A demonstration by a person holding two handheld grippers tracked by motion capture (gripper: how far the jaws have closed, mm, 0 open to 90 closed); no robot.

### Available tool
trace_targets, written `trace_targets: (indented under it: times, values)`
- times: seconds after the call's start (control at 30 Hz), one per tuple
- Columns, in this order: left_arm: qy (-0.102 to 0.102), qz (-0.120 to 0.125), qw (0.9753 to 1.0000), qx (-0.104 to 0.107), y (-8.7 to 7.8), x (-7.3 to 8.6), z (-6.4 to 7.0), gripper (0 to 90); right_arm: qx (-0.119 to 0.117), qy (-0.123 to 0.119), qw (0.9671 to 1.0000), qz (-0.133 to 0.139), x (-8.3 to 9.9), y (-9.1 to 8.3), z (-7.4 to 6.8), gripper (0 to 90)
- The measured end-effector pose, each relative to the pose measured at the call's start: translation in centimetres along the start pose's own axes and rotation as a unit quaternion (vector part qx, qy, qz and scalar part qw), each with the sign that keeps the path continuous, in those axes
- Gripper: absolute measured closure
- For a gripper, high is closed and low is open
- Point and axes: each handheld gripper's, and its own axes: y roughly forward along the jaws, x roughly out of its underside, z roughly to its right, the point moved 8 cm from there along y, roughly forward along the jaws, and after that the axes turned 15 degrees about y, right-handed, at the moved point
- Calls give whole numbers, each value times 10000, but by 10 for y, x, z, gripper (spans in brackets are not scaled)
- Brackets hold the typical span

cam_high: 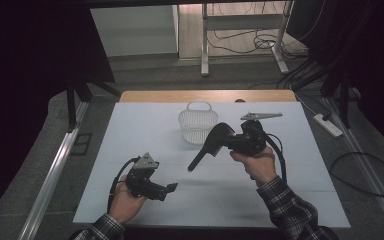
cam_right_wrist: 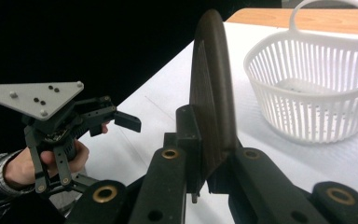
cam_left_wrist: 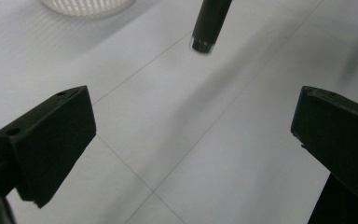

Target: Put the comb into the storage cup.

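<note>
My right gripper (cam_high: pixel 223 139) is shut on a dark comb (cam_high: pixel 207 147) with a long handle, held in the air over the middle of the white table (cam_high: pixel 140 125). The handle points down and to the left. In the right gripper view the comb (cam_right_wrist: pixel 212 70) stands edge-on between the jaws of the right gripper (cam_right_wrist: pixel 212 140). A white slatted basket (cam_high: pixel 196 125) sits just behind it, looking empty. My left gripper (cam_high: pixel 167 191) is near the front left, open with nothing in it. In its own view the left gripper (cam_left_wrist: pixel 191 116) faces bare table and the handle's tip (cam_left_wrist: pixel 208 23).
The basket (cam_right_wrist: pixel 317 93) has a loop handle at its far rim. The table's wooden far edge (cam_high: pixel 205 95) lies beyond it. A power strip (cam_high: pixel 328 125) and loose cables lie on the floor to the right. The left gripper (cam_right_wrist: pixel 116 114) is off to the right gripper's left.
</note>
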Motion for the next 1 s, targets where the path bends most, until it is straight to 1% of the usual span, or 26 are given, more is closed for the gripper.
trace_targets:
  times: [0.07,0.17,0.23,0.27,0.37,0.47,0.73,0.83,1.0]
  values:
    - [13,14,10000,-10,-2,2,0,0,4,0,10000,33,-2,-2,0,863]
    - [-24,102,9999,-39,-7,3,-1,0,5,2,9999,102,-6,-4,0,863]
    - [-15,106,9999,-44,-8,4,-2,1,10,6,9999,123,-8,-6,1,863]
    - [-68,145,9999,-20,-11,6,-3,1,12,9,9999,136,-9,-6,1,863]
    - [-95,184,9998,0,-13,9,-3,0,25,31,9999,162,-11,-7,3,863]
    - [-159,275,9995,34,-17,10,-3,2,4,42,9998,186,-15,-7,3,863]
    - [-284,260,9993,-25,-26,20,-6,3,30,44,9997,255,-24,-8,4,863]
    - [-331,247,9991,2,-28,24,-5,3,39,34,9996,294,-27,-9,4,863]
    - [-334,206,9992,11,-32,30,-5,1,78,42,9994,347,-33,-10,6,864]
